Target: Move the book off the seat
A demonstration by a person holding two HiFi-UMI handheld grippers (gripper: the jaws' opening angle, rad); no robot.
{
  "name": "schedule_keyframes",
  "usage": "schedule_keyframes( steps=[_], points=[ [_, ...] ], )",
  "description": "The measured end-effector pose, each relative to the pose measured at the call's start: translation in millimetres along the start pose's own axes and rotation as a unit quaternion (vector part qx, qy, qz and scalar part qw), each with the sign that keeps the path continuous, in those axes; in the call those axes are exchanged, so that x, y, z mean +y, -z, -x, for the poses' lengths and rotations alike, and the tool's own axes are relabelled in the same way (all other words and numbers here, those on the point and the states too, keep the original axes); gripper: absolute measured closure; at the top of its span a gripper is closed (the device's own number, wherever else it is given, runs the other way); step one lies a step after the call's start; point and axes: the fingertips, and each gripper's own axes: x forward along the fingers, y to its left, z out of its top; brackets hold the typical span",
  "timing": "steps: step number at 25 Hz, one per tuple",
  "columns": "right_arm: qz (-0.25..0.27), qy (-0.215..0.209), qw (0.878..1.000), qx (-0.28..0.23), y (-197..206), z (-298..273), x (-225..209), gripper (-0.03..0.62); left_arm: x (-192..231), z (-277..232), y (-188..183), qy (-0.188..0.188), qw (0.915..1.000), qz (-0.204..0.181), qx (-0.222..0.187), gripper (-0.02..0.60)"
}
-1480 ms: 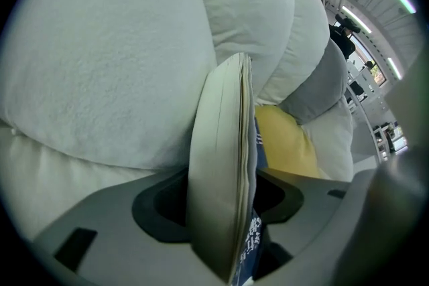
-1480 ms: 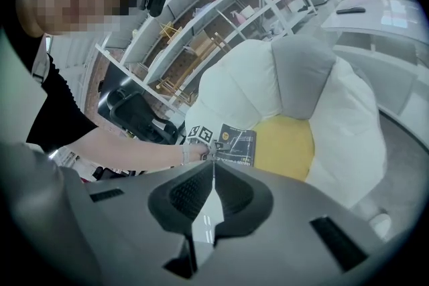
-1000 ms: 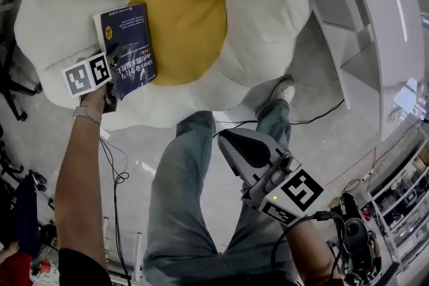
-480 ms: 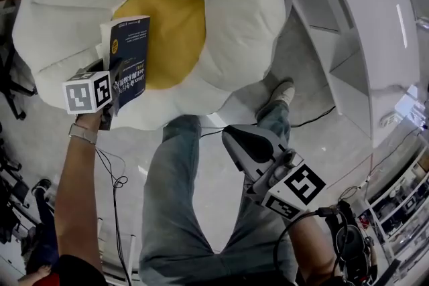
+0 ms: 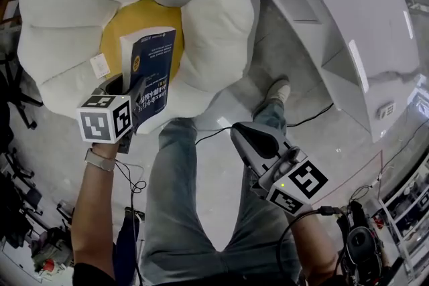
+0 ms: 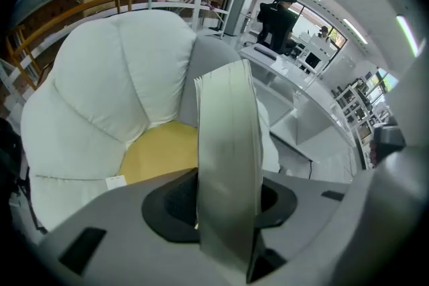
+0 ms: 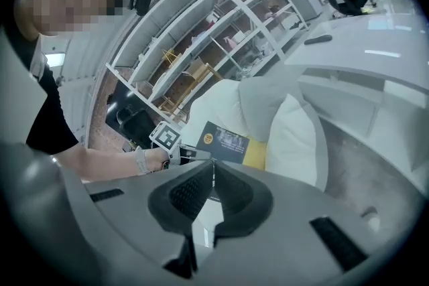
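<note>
Found the book [image 5: 153, 77] clamped by its near short end in the left gripper [image 5: 129, 92], jaws clenched on covers and page block alike. Saw it stood on edge, pale page edges turned to the left gripper view, dark blue cover showing in the head view. Traced its long axis straight out from the jaws, away from the person and toward the yellow centre [image 5: 131, 17] of the seat [image 5: 60, 10]. Placed it over the seat's front edge, far end above the yellow centre, held end above the white front petals. Judged it lifted and tilted clear of the seat, though could not confirm a gap under the far corner. Noted a small white tag [image 5: 100, 65] lying on the seat just beside the book, at the left rim of the yellow centre.

Found the right gripper [image 5: 249, 138] closed up, jaws pressed together on nothing, hanging over the grey floor [image 5: 214, 164] beside the person's leg [image 5: 181, 211], well apart from the book and out past the seat's front edge. Made out a white desk [image 5: 322, 3] beyond the seat's right side.

Judged the carry to be the left gripper's alone: nearer by far, and holding. Reckoned on drawing the book back along its own long axis, toward the person and past the front edge, with a firm grip against the free end levering down.
</note>
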Motion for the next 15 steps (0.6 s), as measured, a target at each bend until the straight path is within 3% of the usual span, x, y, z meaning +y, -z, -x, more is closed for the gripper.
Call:
schedule_keyframes(
  steps=[15],
  points=[
    [-0.043, 0.055, 0.994, -0.086, -40, 100, -67, 0.580, -184, 37, -95, 0.063, 0.9939, -0.089, -0.012, 0.411]
  ],
)
